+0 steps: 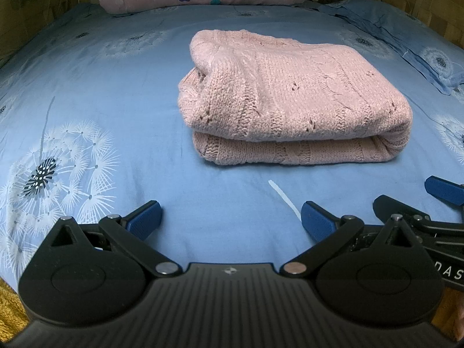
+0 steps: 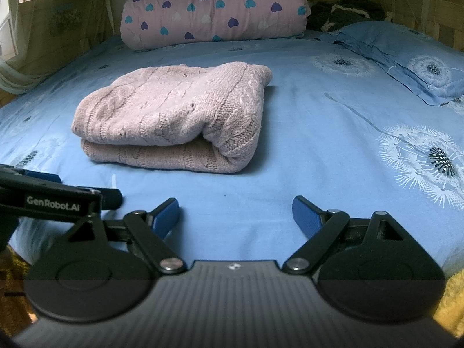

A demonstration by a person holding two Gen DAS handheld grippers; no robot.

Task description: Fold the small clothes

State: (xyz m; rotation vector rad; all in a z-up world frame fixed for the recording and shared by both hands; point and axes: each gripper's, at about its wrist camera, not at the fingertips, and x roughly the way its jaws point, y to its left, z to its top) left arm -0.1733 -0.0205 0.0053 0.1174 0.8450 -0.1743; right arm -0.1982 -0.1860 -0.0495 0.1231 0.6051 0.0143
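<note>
A pink knitted sweater point(image 1: 278, 98) lies folded into a thick rectangle on the blue bedsheet point(image 1: 116, 87); the right wrist view shows the sweater point(image 2: 174, 116) left of centre. My left gripper point(image 1: 230, 220) hangs over the sheet in front of the sweater, jaws wide apart, nothing between its blue pads. My right gripper point(image 2: 235, 214) is likewise open and empty, well short of the sweater. Each gripper shows at the edge of the other's view: the right one's fingertips point(image 1: 443, 192) at the right, the left one's black arm point(image 2: 58, 200) at the left.
A pink rolled quilt point(image 2: 214, 8) with heart prints lies across the head of the bed. A blue pillow point(image 2: 406, 58) lies at the far right, dark clothing point(image 2: 345, 11) behind it. A small white strip point(image 1: 285, 200) lies on the sheet near the grippers. Yellow fabric point(image 2: 452, 295) shows beside the bed's near edge.
</note>
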